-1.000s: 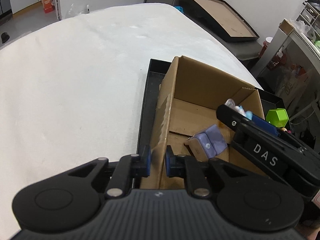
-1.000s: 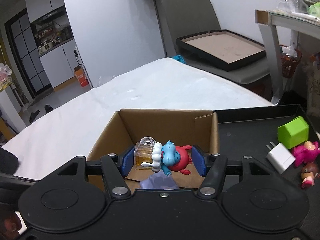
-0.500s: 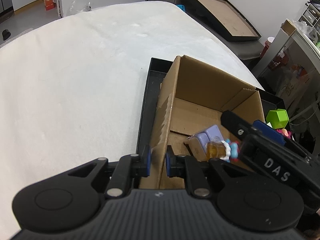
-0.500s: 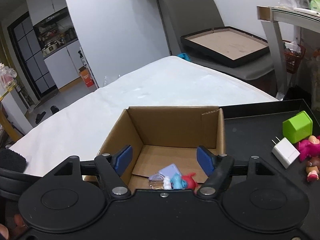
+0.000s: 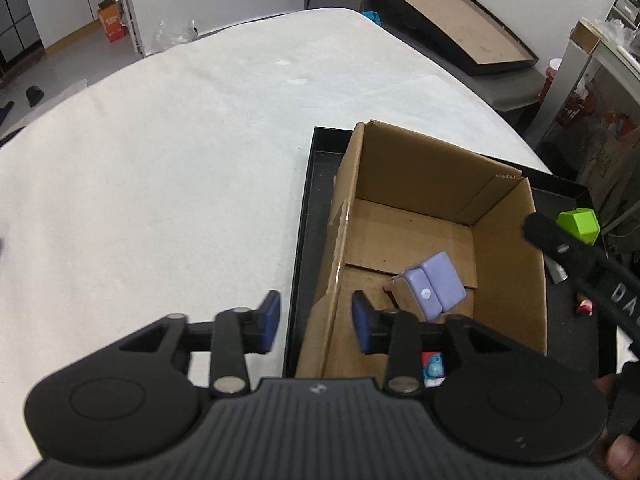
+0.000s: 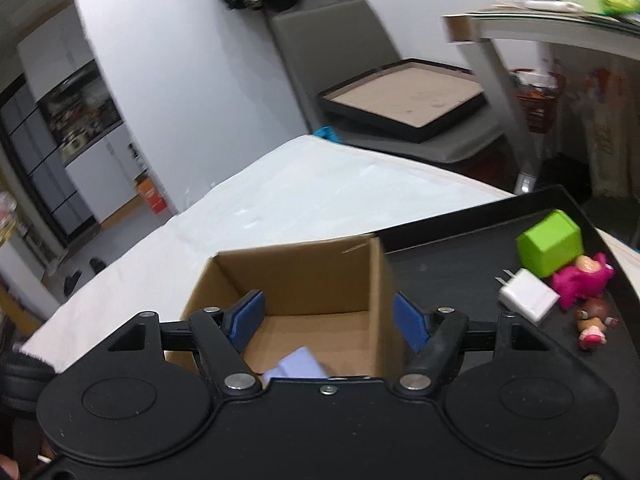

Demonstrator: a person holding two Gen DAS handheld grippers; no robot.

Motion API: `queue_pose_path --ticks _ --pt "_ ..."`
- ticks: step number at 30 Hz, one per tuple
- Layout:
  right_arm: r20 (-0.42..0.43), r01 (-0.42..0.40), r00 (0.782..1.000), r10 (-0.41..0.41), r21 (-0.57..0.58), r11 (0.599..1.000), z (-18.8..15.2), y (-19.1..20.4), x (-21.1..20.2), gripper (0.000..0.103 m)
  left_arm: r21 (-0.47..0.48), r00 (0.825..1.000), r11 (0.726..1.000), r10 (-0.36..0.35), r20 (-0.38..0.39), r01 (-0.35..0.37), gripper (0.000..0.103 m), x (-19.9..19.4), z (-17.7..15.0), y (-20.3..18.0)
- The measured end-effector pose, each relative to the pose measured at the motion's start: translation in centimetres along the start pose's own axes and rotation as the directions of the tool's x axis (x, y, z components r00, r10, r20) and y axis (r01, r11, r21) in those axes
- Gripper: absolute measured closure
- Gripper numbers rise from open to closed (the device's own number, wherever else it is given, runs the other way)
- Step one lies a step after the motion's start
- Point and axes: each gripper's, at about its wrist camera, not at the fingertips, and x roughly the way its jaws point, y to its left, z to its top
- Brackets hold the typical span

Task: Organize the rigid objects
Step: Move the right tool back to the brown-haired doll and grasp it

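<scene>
A white cloth covers the tabletop (image 5: 180,152), and a shallow black tray (image 5: 306,216) sits on it at the near right; everything below is placed against the open cardboard box (image 5: 432,216) standing in that tray.

Nearest, the left tongs (image 5: 314,322) straddle the box's left wall, one blue pad outside and one inside, clear of the cardboard; their jaws are opening. Inside the box, at its near end, a blue and red figure (image 5: 432,366) peeks out behind the tongs. A little farther in lies a lilac case (image 5: 438,284), tipped up against the box floor, its long axis running diagonally towards the far right corner. The far half of the box floor is bare cardboard.

The right tongs (image 6: 328,320) hang above the box's near right corner, jaws apart with nothing between them. Right of the box, on the tray, lie a small doll (image 6: 594,322), a white plug adapter (image 6: 528,296), a pink plush figure (image 6: 582,278) and, farthest, a green block (image 6: 550,242).

Beyond the tabletop, a flat black-framed board (image 6: 408,100) rests on a grey chair (image 6: 360,52) by a white wall.
</scene>
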Motion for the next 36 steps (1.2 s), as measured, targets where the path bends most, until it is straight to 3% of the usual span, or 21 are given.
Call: queue_pose_path --ticks 8,12,18,23,26,36 --pt "-0.007 0.085 0.996 -0.085 0.082 0.993 -0.1 -3.4 0.0 0.031 0.061 0.999 0.997 0.048 0.016 -0.049 0.038 -1.1 -0.1 -2.5" --pt "0.003 0.105 0.994 -0.106 0.122 0.987 -0.7 -4.9 0.1 0.025 0.089 0.997 0.993 0.073 0.025 -0.075 0.033 -1.6 -0.2 -3.7" --pt "-0.011 0.199 0.98 -0.2 0.181 0.963 -1.1 -7.4 0.2 0.014 0.114 0.992 0.986 0.12 0.045 -0.125 0.024 -1.8 -0.2 -5.2" --pt "-0.047 0.294 0.956 -0.29 0.215 0.931 -1.5 -9.8 0.3 0.014 0.157 0.984 0.972 0.172 0.05 -0.177 0.021 -1.7 -0.3 -6.8" --pt "-0.061 0.3 0.954 -0.294 0.262 0.917 -1.5 -11.4 0.2 0.014 0.198 0.976 0.956 0.21 0.062 -0.218 0.02 -1.6 -0.4 -7.8" --pt "-0.079 0.32 0.947 -0.31 0.305 0.897 -1.6 -14.1 0.7 0.018 0.225 0.969 0.942 0.244 0.048 -0.248 0.018 -1.0 0.2 -10.5"
